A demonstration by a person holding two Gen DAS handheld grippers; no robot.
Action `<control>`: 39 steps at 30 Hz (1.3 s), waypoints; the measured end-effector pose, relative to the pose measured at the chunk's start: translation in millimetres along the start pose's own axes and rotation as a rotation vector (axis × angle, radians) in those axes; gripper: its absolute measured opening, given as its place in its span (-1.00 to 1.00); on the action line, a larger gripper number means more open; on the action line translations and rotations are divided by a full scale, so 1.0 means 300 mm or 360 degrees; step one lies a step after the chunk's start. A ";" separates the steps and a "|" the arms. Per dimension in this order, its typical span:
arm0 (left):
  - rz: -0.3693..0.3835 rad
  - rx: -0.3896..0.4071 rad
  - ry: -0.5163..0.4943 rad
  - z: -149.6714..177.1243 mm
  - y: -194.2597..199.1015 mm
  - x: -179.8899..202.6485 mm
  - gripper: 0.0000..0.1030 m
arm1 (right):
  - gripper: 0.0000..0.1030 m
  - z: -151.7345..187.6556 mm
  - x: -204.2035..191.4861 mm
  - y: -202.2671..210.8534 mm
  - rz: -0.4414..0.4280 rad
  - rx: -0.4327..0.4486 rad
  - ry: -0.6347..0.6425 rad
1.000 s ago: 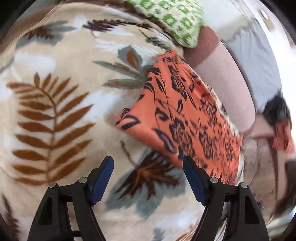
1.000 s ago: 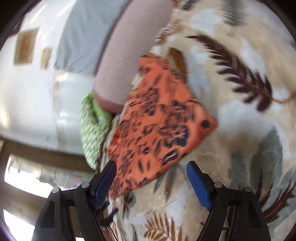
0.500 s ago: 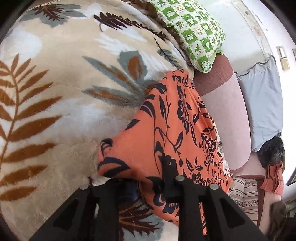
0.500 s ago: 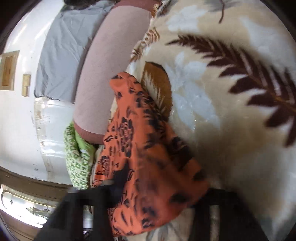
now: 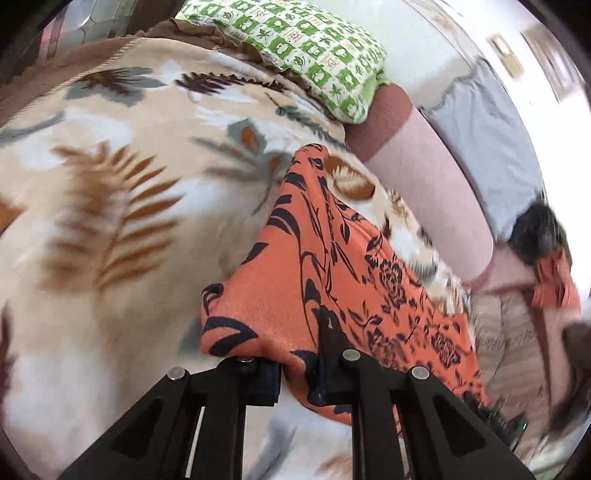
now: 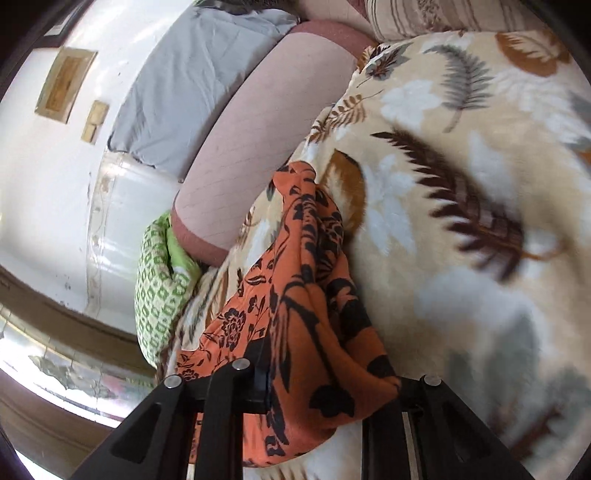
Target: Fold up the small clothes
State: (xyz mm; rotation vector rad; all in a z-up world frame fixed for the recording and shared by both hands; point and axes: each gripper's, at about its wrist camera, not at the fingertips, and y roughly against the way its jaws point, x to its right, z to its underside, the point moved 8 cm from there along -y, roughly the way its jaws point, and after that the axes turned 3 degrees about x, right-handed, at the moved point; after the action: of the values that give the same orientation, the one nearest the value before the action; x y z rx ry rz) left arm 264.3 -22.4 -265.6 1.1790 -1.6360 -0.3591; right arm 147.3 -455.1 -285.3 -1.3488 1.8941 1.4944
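An orange garment with a black flower print (image 5: 332, 266) lies partly lifted on a beige leaf-patterned blanket (image 5: 110, 221). In the left wrist view my left gripper (image 5: 299, 369) has its jaws closing on the garment's near corner, with cloth bunched between the pads. Seen from the right wrist, the same garment (image 6: 303, 295) hangs in folds from my right gripper (image 6: 328, 384). Its jaws are closing too, pinching another edge, and the cloth drapes over and hides the right finger. The garment's far tip still rests on the blanket (image 6: 461, 258).
A green patterned pillow (image 5: 314, 55) and a pink bolster (image 5: 424, 184) line the blanket's far edge, with grey fabric (image 5: 487, 122) against the white wall behind. A small orange cloth (image 5: 554, 284) lies at the far right, and a striped cushion (image 6: 443, 14) sits beyond the blanket.
Both grippers went from wide open above the blanket to closed on the orange garment. The garment, flat before, is now gathered and raised off the blanket at both held edges.
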 end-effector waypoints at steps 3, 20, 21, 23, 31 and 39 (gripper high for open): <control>-0.0059 -0.0064 -0.0015 0.148 0.074 -0.074 -0.71 | -0.56 0.066 0.080 0.095 0.0022 -0.0050 -0.0007; -0.0128 0.0297 -0.0425 0.131 0.303 0.009 0.19 | -0.47 0.065 0.053 0.415 0.0206 0.0104 0.0292; -0.0145 0.0265 -0.0470 0.139 0.268 0.017 0.19 | -0.47 0.078 0.010 0.394 0.0187 0.0078 0.0341; -0.0236 0.0160 -0.0561 0.162 0.184 0.006 0.26 | -0.47 0.128 -0.089 0.308 0.0133 -0.0030 0.0458; -0.0404 -0.0081 -0.0832 0.276 0.018 -0.070 0.75 | -0.47 0.355 -0.329 -0.246 0.0201 -0.0478 0.0706; -0.0377 -0.0122 -0.0837 0.324 -0.010 -0.079 1.00 | -0.46 0.403 -0.421 -0.638 0.0437 -0.0564 0.0978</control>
State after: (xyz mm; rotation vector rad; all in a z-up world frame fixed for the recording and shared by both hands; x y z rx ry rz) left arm 181.9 -34.0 -321.5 1.2924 -1.9047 -0.9381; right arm 337.3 -286.0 -335.7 -1.9494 2.3311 1.7505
